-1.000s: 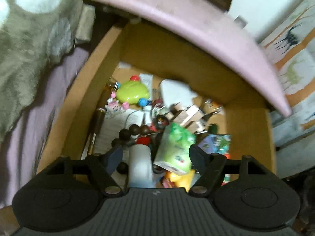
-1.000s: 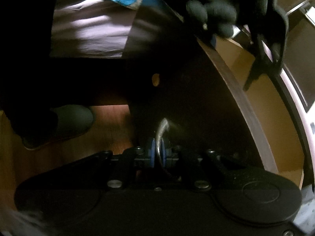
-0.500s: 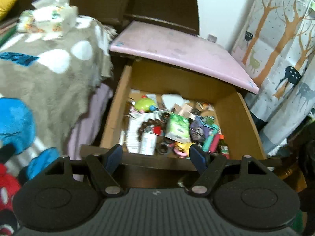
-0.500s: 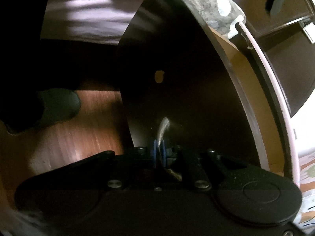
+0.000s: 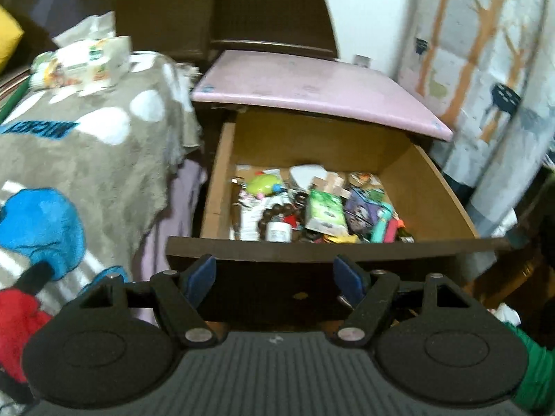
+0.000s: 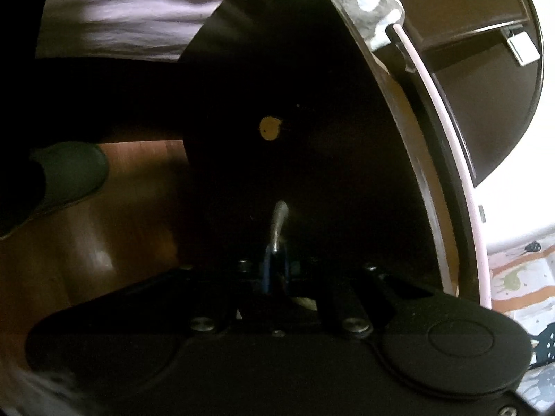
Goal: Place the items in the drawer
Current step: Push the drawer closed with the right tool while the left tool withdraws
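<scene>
— Well, nearest us, what fills the drawer (image 5: 433,187)?
— We see it pulled out under the pink top (image 5: 312,90), crammed: a green packet (image 5: 326,211), dark beads (image 5: 274,213), a lime toy (image 5: 262,184) further back.
— And our grippers?
— Our left gripper (image 5: 275,275) hangs wide and empty before the front; our right gripper (image 6: 275,270) is pinched on the metal handle (image 6: 279,222).

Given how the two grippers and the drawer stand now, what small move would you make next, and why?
Probably push the drawer shut with the right gripper: it is clamped on the metal handle of the dark drawer front, while the left gripper is open, empty and clear of the drawer.
</scene>
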Motion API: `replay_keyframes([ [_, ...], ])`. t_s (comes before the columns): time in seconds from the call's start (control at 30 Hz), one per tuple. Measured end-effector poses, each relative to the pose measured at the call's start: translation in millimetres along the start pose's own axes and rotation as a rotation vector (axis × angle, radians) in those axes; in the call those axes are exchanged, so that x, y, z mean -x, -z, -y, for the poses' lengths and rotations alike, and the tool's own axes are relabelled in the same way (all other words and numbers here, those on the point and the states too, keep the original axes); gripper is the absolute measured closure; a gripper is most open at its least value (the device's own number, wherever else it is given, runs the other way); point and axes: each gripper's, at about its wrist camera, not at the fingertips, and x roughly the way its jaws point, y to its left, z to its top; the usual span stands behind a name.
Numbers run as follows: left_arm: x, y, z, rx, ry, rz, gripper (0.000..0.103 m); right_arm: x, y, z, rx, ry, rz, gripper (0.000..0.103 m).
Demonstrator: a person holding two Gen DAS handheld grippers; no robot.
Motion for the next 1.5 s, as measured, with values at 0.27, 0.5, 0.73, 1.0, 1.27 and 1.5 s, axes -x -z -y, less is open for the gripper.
replay_keyframes([
  [0.27, -7, -1, -19, 0.085, 0.038, -0.017, 0.029, -4, -1, -2, 0.028, 0.039, 0.013, 0.103],
  [0.5, -8, -1, -29, 0.138, 0.04, -0.015, 0.029, -11, -4, -8, 0.029, 0.083, 0.035, 0.103],
  [0.73, -11, -2, -32, 0.152, 0.052, -0.025, 0.029, -17, -4, 13, -0.075, 0.06, -0.044, 0.103],
  [1.0, -15, -3, -36, 0.16, 0.056, -0.034, 0.029, -49, -17, 32, -0.093, 0.091, -0.063, 0.103],
  [1.27, -23, -5, -32, 0.122, 0.025, -0.038, 0.029, -72, -17, 40, -0.07, 0.138, -0.048, 0.102],
  [1.5, -29, -7, -30, 0.099, 0.013, -0.045, 0.029, -93, -18, 54, -0.07, 0.168, -0.038, 0.102],
])
